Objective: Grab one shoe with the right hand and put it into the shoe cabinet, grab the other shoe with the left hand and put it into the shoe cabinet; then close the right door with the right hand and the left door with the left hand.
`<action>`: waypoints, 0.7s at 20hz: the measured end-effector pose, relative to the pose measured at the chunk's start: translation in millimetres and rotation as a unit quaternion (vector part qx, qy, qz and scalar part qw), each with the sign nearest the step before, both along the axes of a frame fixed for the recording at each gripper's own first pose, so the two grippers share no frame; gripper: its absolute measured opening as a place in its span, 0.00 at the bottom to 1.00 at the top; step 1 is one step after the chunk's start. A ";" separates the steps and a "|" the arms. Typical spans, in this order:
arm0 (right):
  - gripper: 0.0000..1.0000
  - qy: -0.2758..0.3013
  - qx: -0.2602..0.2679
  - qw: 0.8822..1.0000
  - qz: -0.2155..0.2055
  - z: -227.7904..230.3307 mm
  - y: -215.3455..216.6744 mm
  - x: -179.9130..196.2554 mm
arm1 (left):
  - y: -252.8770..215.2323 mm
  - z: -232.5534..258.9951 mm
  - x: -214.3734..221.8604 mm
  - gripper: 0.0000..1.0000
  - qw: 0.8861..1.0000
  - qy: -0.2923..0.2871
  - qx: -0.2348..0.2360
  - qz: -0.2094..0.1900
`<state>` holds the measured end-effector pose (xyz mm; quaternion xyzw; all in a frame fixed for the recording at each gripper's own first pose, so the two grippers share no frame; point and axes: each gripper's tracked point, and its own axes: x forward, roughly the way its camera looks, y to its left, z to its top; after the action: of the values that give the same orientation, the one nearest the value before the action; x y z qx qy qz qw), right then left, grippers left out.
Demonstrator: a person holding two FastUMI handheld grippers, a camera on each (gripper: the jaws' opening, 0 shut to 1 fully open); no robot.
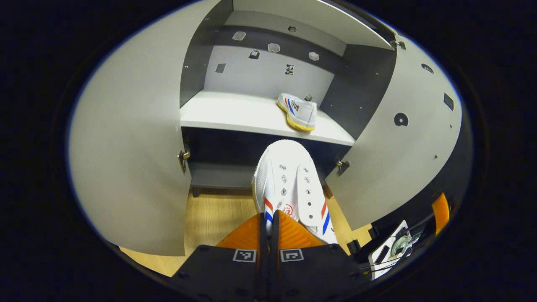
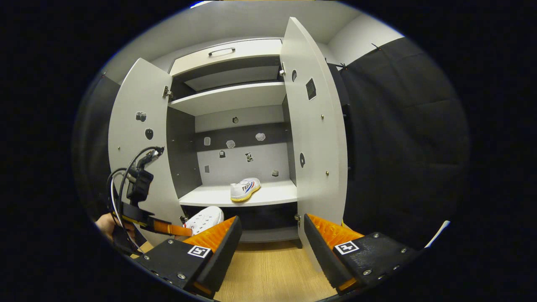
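The left claw (image 1: 268, 222) is clamped on the heel of a white shoe (image 1: 289, 184), held below the cabinet shelf (image 1: 235, 113). Another shoe (image 2: 245, 188) sits on that shelf at 1 o'clock. The right claw (image 2: 272, 239) gapes wide, holding nothing.

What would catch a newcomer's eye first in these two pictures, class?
Most striking is the white shoe with red and blue stripes, pinched in the left gripper just before the open shoe cabinet. Next, its twin, the other shoe, already lies on the cabinet's shelf, between both doors swung wide. The right gripper gapes open, holding nothing.
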<state>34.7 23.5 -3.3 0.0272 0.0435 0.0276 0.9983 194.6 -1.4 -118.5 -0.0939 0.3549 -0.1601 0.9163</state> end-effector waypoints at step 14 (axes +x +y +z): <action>0.92 -0.002 0.000 1.000 -0.010 7.6 -17.4 38.4 | 15.9 88.6 175.2 0.06 0.998 -0.035 0.010 0.061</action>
<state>73.1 6.1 4.3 0.0280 0.0412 0.0180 0.9986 369.8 14.6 -29.9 -0.1006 0.3177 -0.1040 0.9371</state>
